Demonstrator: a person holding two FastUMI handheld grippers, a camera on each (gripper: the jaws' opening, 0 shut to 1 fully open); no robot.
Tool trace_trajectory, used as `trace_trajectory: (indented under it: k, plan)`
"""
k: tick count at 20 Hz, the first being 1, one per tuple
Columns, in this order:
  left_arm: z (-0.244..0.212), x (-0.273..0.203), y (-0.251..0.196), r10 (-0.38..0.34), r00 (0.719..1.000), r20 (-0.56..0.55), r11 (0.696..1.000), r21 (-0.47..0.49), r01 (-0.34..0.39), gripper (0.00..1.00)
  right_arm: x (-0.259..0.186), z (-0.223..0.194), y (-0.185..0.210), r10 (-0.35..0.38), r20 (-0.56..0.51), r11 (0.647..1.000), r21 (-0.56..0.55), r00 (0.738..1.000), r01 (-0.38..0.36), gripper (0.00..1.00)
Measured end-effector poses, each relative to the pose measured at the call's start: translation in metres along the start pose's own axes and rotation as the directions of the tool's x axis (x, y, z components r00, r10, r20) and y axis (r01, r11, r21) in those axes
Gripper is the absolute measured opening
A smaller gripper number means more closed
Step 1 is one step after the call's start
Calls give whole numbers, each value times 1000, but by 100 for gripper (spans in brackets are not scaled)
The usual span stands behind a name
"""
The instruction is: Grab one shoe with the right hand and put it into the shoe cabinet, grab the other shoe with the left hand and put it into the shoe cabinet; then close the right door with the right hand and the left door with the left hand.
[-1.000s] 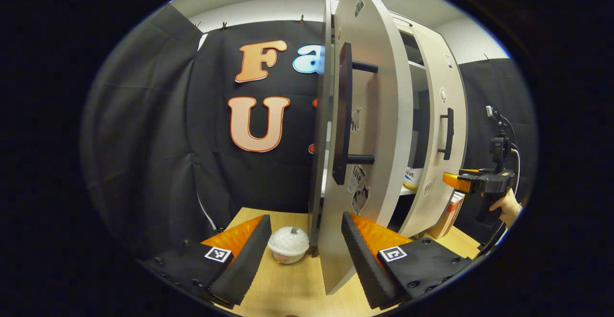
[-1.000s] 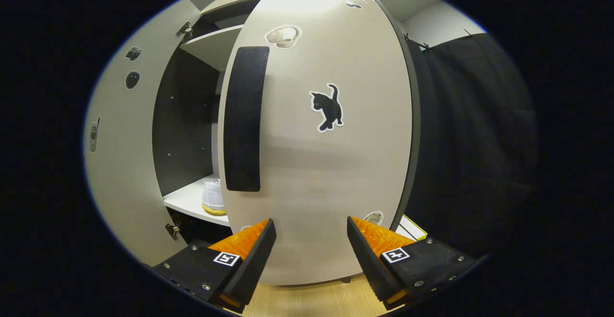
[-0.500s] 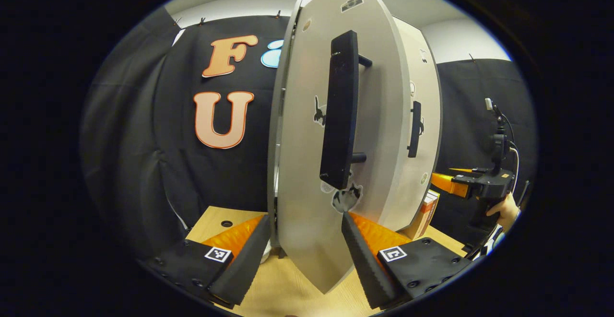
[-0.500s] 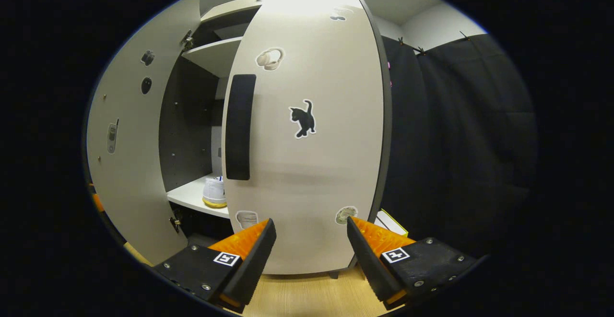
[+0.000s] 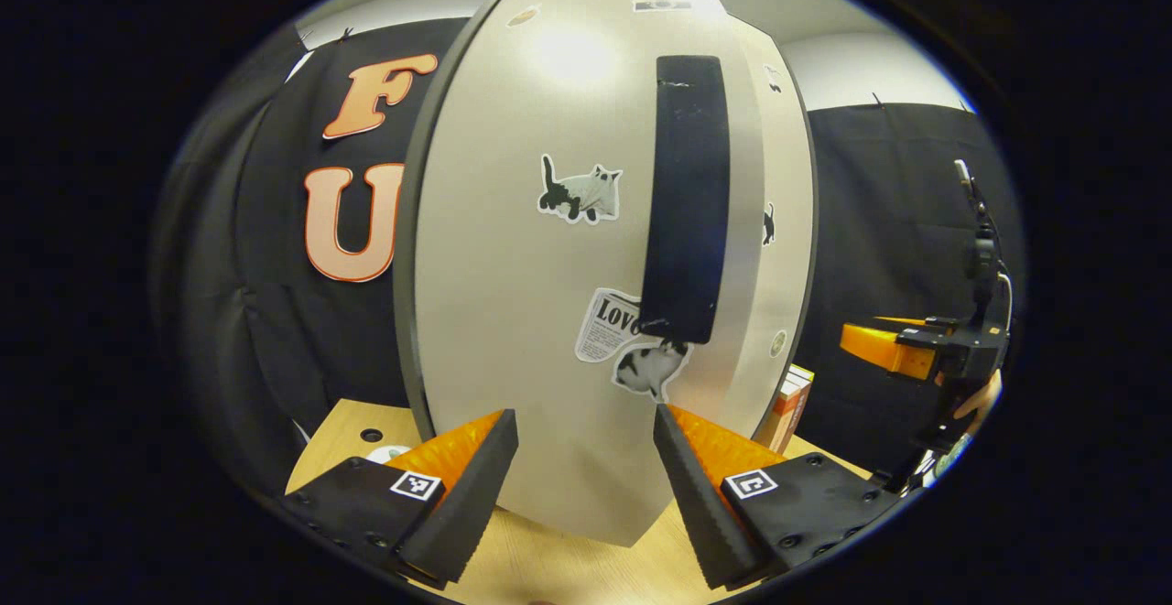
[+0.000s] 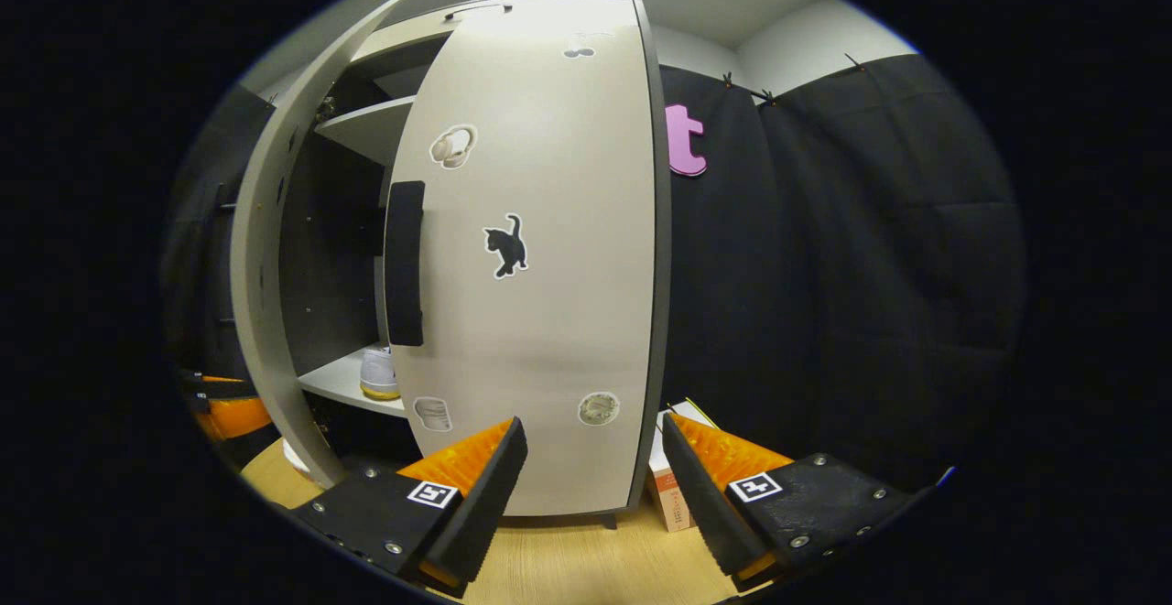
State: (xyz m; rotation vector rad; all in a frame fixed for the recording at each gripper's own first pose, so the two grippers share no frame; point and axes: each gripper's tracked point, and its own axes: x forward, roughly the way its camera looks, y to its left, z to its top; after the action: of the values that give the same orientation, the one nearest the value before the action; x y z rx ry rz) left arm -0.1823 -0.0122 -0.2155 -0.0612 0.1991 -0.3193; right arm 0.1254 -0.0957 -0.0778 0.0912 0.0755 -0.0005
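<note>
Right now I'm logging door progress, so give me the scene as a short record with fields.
right door: nearly shut, narrow gap at its handle side
left door: partly open, interior visible in the right gripper view
shoe: on the white shelf inside the cabinet
left gripper: open, empty, close in front of the left door
right gripper: open, empty, facing the right door

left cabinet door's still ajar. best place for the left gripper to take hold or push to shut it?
Best bet: the tall black handle on the left door. It runs vertically and stands off the panel, so open fingers could straddle it from the front, one each side. The left gripper already faces the panel with its jaws open. A flat push beside the handle, far from the hinge, would probably work too.
</note>
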Motion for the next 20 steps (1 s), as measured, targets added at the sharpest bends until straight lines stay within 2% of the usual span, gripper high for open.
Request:
trace_trajectory:
  k: [1, 6, 10, 11, 20]
  plan:
    - [-5, 10, -4, 3, 1000, -11, 1000, -3, -3, 97, -2, 0, -4, -7, 0, 1000, 2, 1000, 7, 92]
    - [-10, 43, -9, 41, 999, -17, 999, -13, -41, 97, -10, 3, -25, -37, 10, 999, 9, 999, 37, 92]
    - [-10, 55, -10, 65, 998, -11, 998, -25, -66, 99, -14, 3, -34, -46, 5, 999, 7, 999, 46, 92]
    - [-9, 59, -9, 73, 997, -9, 997, -21, -74, 97, -15, 4, -35, -45, 4, 999, 8, 999, 45, 92]
    - [-8, 78, -9, 158, 987, -16, 987, -22, -159, 97, -28, 15, -47, -44, 5, 999, 29, 999, 44, 92]
